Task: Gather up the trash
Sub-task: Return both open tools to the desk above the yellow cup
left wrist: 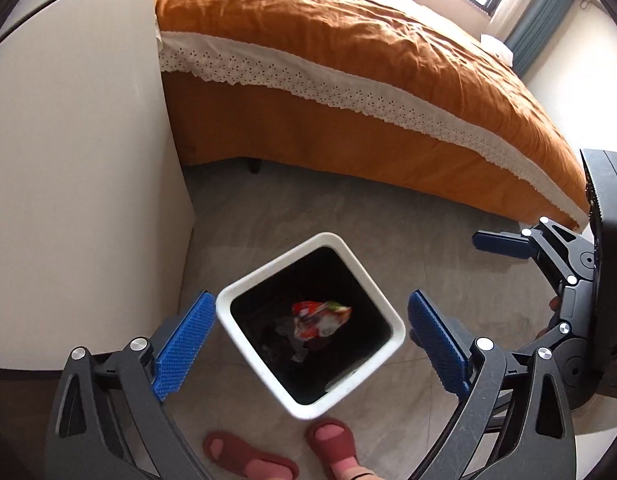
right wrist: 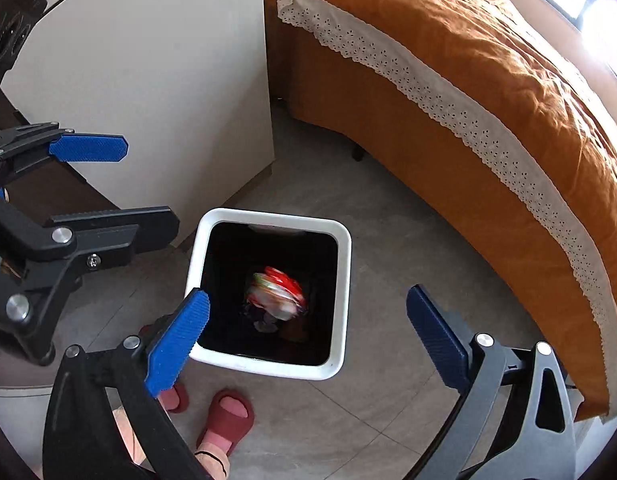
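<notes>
A white square trash bin (left wrist: pixel 384 354) with a black inside stands on the grey floor; it also shows in the right wrist view (right wrist: pixel 340 300). A crumpled red, white and green wrapper (left wrist: pixel 320 318) is inside the bin opening, blurred, and shows in the right wrist view too (right wrist: pixel 276 292). My left gripper (left wrist: pixel 308 344) is open and empty, held above the bin. My right gripper (right wrist: pixel 308 340) is open and empty, also above the bin. The right gripper shows at the right of the left wrist view (left wrist: pixel 504 244), and the left gripper at the left of the right wrist view (right wrist: pixel 120 184).
A white cabinet (left wrist: pixel 76 168) stands left of the bin. A bed with an orange cover and white lace trim (left wrist: pixel 368 92) lies behind and to the right. The person's feet in red slippers (left wrist: pixel 332 440) are just in front of the bin.
</notes>
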A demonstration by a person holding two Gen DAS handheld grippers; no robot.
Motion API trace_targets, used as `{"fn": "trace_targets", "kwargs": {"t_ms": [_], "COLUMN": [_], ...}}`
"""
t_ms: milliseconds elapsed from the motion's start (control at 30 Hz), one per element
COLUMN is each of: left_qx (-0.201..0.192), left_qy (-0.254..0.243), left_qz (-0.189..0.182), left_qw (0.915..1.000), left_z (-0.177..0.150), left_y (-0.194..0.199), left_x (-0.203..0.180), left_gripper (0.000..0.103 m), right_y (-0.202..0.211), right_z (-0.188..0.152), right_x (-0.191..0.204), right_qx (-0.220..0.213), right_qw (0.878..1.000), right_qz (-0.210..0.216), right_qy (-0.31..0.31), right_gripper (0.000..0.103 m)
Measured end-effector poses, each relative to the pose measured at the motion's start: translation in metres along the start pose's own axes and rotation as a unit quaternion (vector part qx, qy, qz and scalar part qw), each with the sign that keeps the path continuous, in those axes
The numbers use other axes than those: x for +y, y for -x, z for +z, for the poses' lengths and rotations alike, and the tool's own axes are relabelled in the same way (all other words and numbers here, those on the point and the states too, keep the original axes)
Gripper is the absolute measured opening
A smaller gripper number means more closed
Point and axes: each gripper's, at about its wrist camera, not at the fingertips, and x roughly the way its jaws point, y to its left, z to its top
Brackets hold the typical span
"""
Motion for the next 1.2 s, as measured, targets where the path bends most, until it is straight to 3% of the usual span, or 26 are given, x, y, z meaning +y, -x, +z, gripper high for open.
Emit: {"fn": "trace_targets", "kwargs": {"t_ms": [333,633,900,1200], "left_qx": [-0.030,-0.117,-0.185,-0.237], "left_qy": [0.017,0.031,0.064,0.128], "left_qz": [0.023,0.050,0.091,0.178], "left_qw": [0.9991,0.9914,0.9763,0.9466], "left_z": [0.026,0.058,0.073,0.052], "left_y": [0.073,0.197,0.296,0.387], "left_x": [-0.001,-0.012,-0.002,0.039], "left_gripper": [0.097,0.098,0.098,0.098], "right_y": [0.065,0.176,0.257,0.307], "right_z": [0.032,0.080,0.122,0.161], "right_x": [0.004,0.025,0.041,0.088], "right_qx": [-0.030,-0.117,-0.183,-0.233], "right_qw": [1.000,0.993,0.982,0.965], "right_qz": [-0.002,0.017,0.033,0.077], "right_qy": [-0.010,0.003,0.036,0.097], "right_gripper": [0.098,0.098,0.098,0.098]}}
